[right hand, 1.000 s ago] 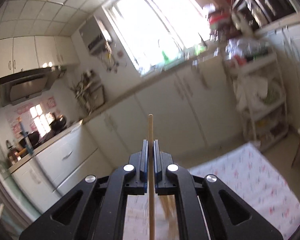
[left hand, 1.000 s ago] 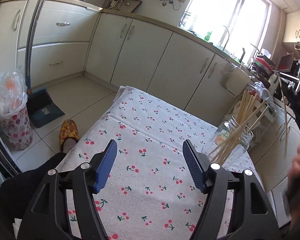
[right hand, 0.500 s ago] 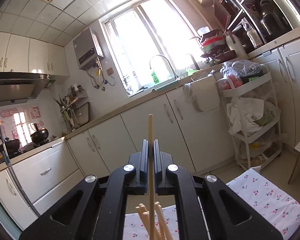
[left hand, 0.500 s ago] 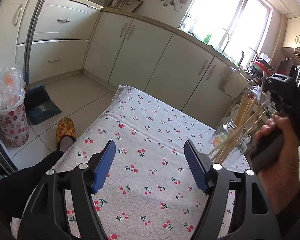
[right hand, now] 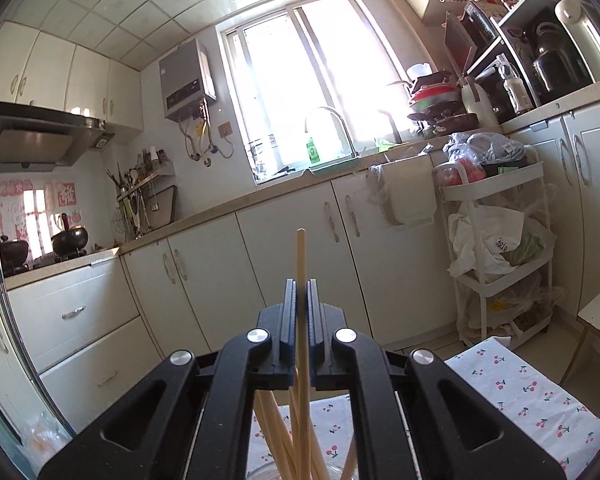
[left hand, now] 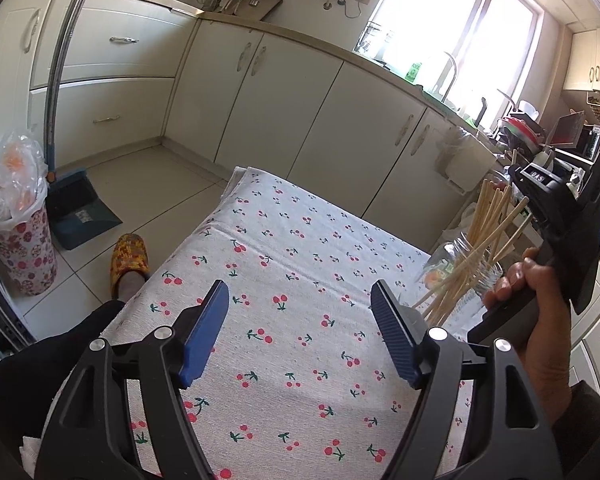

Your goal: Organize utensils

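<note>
Chopstick (right hand: 301,264) upright between pinched right tongs (right hand: 299,292) (over jar (left hand: 466,264))

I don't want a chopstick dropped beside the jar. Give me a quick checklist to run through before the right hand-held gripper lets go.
1. Right hand-held gripper shut on chopstick: ok.
2. Chopstick upright: ok.
3. Gripper above the glass jar: ok; the bundle rises right under it.
4. Chopstick's lower tip inside the jar mouth: cannot tell, hidden by the gripper.
5. Jar upright on the tablecloth: ok.
6. Left hand-held gripper clear of the jar: ok, open, nothing between its fingers.
</note>
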Tool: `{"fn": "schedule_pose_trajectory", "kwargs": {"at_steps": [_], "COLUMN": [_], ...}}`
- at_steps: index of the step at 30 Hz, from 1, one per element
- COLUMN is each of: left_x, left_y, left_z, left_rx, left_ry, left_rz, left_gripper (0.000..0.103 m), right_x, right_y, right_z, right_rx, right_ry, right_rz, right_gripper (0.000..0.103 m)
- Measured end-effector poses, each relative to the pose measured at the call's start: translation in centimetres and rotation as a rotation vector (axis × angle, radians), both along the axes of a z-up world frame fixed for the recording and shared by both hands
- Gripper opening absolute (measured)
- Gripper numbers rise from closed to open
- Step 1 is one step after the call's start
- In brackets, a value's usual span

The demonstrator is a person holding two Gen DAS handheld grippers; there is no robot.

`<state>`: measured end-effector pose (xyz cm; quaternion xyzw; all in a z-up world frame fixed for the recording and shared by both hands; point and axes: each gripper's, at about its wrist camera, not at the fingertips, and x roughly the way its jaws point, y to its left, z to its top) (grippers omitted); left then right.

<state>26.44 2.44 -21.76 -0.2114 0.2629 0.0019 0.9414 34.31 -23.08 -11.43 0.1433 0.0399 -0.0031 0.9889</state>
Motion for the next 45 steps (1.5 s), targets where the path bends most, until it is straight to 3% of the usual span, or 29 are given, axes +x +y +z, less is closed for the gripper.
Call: {"fn": "schedule_pose_trajectory", "kwargs": {"at_steps": [10,18,21,25,27,29,39,45], "left_x": [0.0,0.0,0.1,0.3,0.3,0.3,-0.6,-2.1], "left_y": [0.0,0.0,-0.2,-0.4,-0.6,-1.1,-3.6,-4.7], "left_z": [0.0,0.1,0.1,0.2,0.3,0.5,2.2,3.5], "left_rx": [0.006,0.013,0.023,0.038,0.050,0.079,0.191,0.231], "left_ry": [0.003,0.007,0.013,0.018,0.020,0.024,0.069,0.091], "left_rz": [-0.001,0.006,0.004,0.004,0.003,-0.004,-0.050,-0.082], "left_gripper": [0.072,0.075,0.077,0.079,0.079,0.079,0.080,0.082], "right_x": [-3.3,-4.7,-5.2,-6.6,-7.8,-8.8,-12.6,-14.9], "right_y": [1.2,1.5,1.6,1.4,1.2,0.9,-1.3,-2.1], "right_z": [-0.6,-2.0,-2.2,-1.8,-1.7,-1.7,-5.8,-7.9], "right_rx": [-0.097,-0.121,-0.120,-0.113,-0.106,-0.103,-0.086,-0.066], "right_ry": [0.009,0.116,0.152,0.176,0.197,0.230,0.520,0.638], "right_rz": [0.043,0.094,0.120,0.136,0.138,0.132,0.087,0.068], "right_gripper": [0.006,0.007,0.023,0.024,0.029,0.041,0.057,0.063]}}
